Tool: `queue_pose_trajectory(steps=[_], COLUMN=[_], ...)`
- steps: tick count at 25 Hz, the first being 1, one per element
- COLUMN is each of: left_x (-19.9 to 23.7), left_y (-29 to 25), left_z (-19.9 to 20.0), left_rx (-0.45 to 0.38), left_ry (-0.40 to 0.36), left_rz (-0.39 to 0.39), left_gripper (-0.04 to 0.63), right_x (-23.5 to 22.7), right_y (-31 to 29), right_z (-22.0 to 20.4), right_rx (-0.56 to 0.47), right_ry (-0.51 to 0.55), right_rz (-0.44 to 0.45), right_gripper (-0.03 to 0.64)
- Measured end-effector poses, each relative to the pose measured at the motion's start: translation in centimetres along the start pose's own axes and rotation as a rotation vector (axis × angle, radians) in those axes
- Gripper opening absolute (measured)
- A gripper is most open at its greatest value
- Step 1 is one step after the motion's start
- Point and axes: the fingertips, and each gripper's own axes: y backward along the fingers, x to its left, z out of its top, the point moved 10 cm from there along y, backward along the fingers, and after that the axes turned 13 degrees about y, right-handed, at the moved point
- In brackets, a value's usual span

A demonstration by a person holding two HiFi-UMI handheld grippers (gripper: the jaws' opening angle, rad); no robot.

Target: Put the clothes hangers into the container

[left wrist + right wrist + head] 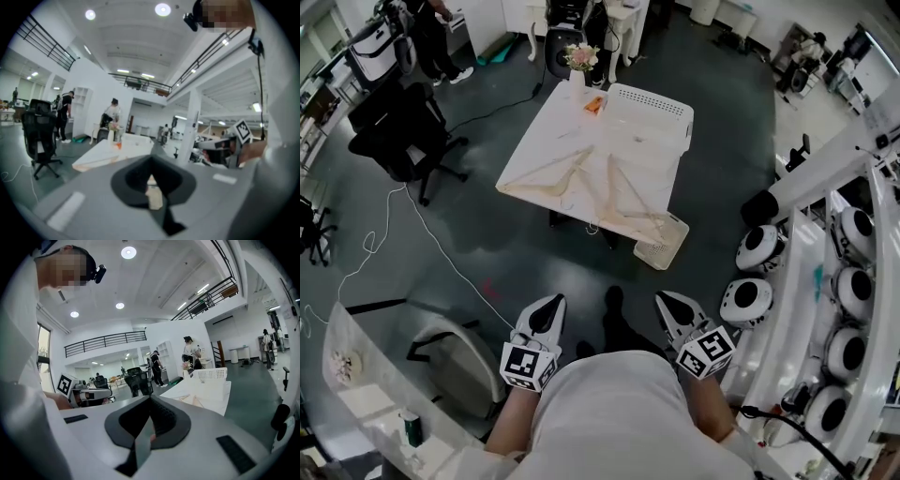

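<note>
The hangers on the table are judged light, stiff, probably wooden; a shoulder bar is best gripped. The left tongs and right tongs are closed, empty.

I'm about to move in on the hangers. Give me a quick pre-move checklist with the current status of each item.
1. Left gripper empty: ok, jaws together on nothing.
2. Right gripper empty: ok, jaws together on nothing.
3. Jaws open for a grasp: not ok, both pairs are together.
4. Light wooden clothes hangers free to lift: ok, they lie loose on the white cloth-covered table.
5. White perforated plastic container ready: ok, it stands open-topped at the table's far end; its contents cannot be told.
6. Hangers within reach: not ok, both grippers are held by the body, well apart from the table.
</note>
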Motion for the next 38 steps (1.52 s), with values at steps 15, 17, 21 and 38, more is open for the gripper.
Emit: queue_pose_trajectory(steps=[15,17,21,38], left_x=[2.4,2.7,3.4,4.6], left_y=[-10.1,-11.7,-15.0,-23.5], left_z=[3.1,3.5,4.3,4.9], left_rx=[0.002,0.004,0.018,0.07], left_ry=[0.012,0.015,0.013,0.023], left_rz=[0.061,0.076,0.109,0.195], left_gripper=[0.003,0.003,0.003,0.003], right_x=[-10.4,-12.1,-15.5,-24.5], right_y=[-7.8,-8.9,-11.2,-16.7], right_z=[0.5,0.5,0.9,-1.3], right_rx=[0.048,0.056,0.07,0.141], right_ry=[-0.01,-0.005,0.015,-0.014], right_rz=[0.086,0.102,0.136,0.259], right_gripper=[-0.005,-0.005,-0.005,-0.005])
